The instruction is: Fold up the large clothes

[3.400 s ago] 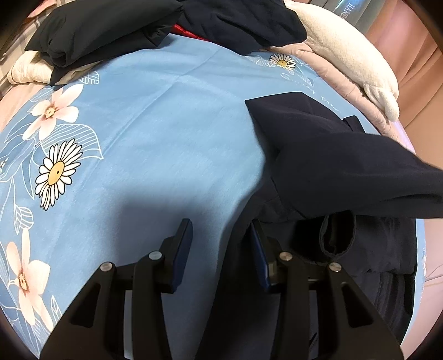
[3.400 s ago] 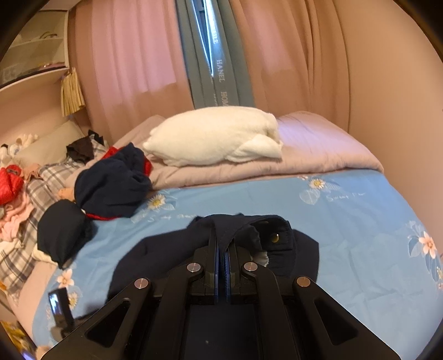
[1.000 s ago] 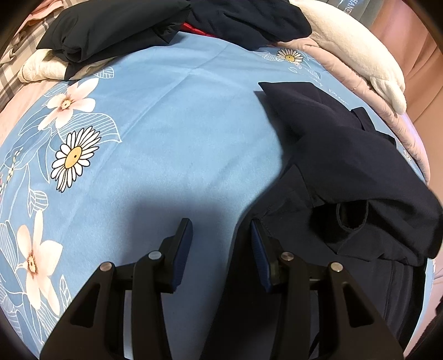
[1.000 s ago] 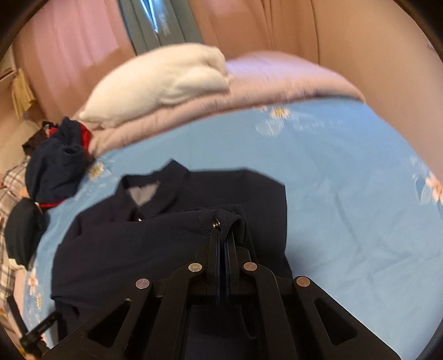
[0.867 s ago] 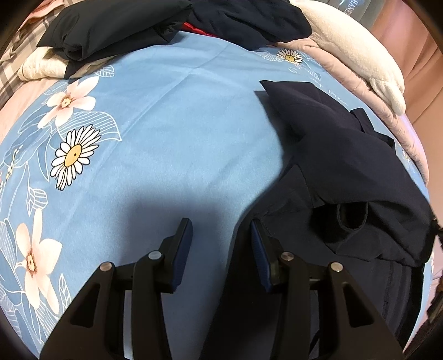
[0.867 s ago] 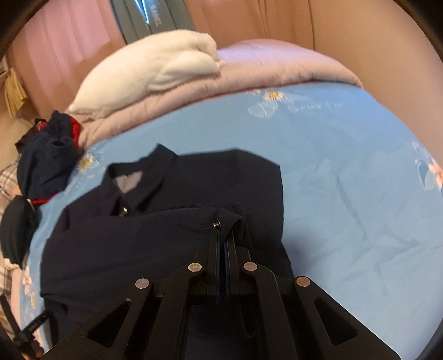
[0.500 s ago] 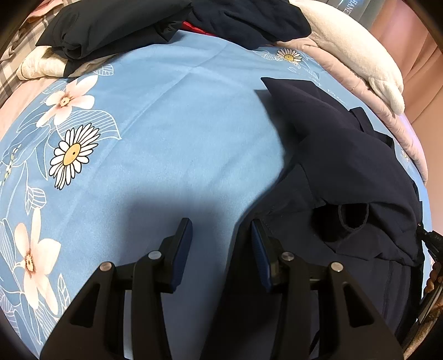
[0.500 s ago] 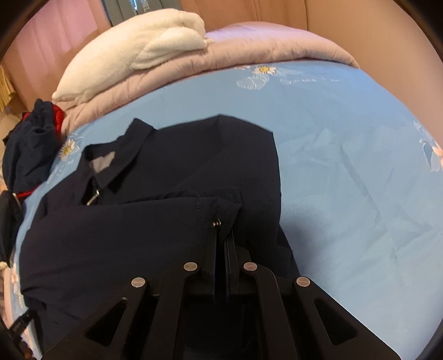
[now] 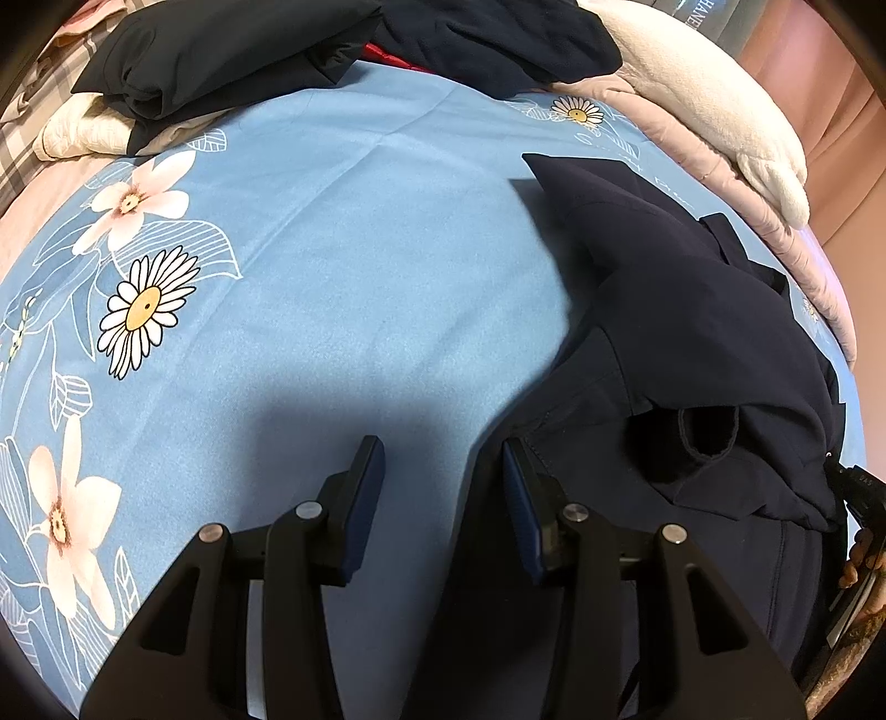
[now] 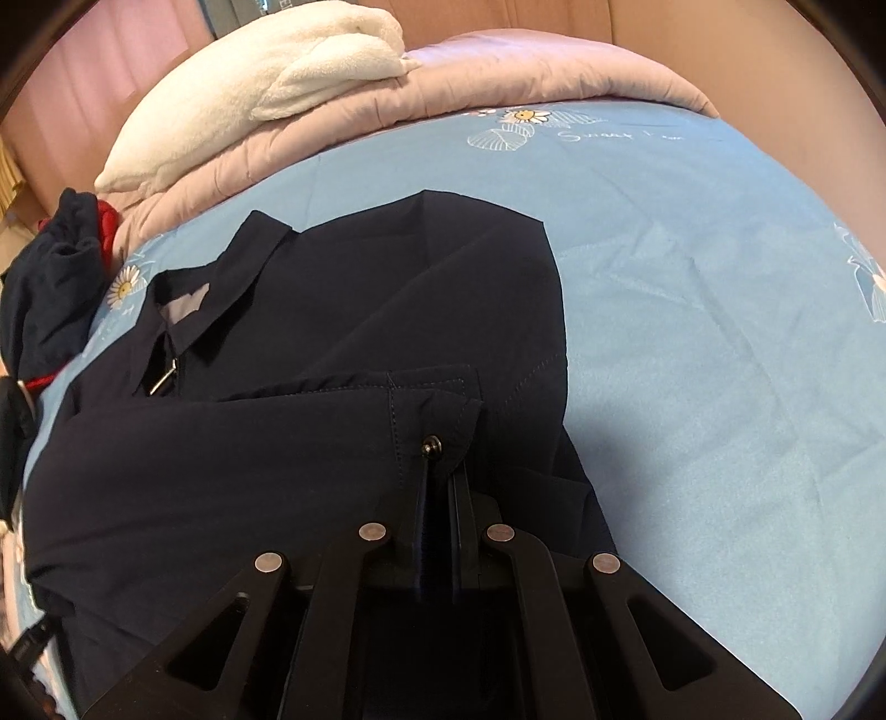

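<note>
A dark navy jacket [image 10: 343, 354] lies on the blue flowered bed sheet [image 10: 720, 343], collar and zipper toward the far left. One sleeve is folded across its body. My right gripper [image 10: 443, 476] is shut on the sleeve cuff [image 10: 437, 421], beside its snap button, low over the jacket. In the left wrist view the jacket [image 9: 692, 332] lies to the right, its cuff opening facing me. My left gripper [image 9: 443, 465] is open and empty, low over the sheet [image 9: 332, 277] at the jacket's left edge, its right finger touching the hem.
A white fluffy blanket [image 10: 260, 83] on a pink quilt [image 10: 498, 77] lies at the head of the bed. A heap of dark and red clothes [image 9: 332, 50] lies beyond the sheet, also at the left of the right wrist view [image 10: 50, 288].
My right gripper has carried the sleeve cuff down and across the jacket's body, and the sleeve now lies flatter on it. My left gripper has stayed open in place.
</note>
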`<state>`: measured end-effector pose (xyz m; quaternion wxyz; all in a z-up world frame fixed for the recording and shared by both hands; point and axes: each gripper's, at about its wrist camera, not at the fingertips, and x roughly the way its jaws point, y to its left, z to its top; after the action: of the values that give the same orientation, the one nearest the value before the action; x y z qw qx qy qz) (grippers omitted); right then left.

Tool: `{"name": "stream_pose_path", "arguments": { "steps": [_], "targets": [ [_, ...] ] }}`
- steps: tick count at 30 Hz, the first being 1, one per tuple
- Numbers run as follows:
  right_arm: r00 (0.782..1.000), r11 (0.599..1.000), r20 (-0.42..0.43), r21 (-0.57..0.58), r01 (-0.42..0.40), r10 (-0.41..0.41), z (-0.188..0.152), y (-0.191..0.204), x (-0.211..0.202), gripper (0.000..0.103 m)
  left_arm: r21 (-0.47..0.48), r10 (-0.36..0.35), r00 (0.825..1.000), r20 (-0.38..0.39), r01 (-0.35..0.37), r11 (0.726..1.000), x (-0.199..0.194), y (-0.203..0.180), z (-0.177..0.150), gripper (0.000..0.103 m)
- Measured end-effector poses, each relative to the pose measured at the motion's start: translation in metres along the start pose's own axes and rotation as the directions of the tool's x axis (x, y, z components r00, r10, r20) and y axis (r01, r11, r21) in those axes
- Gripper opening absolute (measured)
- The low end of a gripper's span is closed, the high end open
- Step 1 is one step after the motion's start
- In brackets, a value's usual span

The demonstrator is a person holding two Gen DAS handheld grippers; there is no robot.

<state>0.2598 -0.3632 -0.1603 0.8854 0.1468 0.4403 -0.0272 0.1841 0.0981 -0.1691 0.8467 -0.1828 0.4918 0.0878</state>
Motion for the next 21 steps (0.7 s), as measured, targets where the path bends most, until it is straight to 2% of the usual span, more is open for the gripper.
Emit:
{"name": "stream_pose_path", "arguments": {
  "steps": [21],
  "targets": [
    [1.000,1.000,0.018,0.004,0.015,-0.015,-0.0037,0.0009,0.0018,0.001,-0.004,0.003,1.000,-0.014,-0.003,1.000,-0.0040,0.0025,-0.0050,0.046]
  ]
}}
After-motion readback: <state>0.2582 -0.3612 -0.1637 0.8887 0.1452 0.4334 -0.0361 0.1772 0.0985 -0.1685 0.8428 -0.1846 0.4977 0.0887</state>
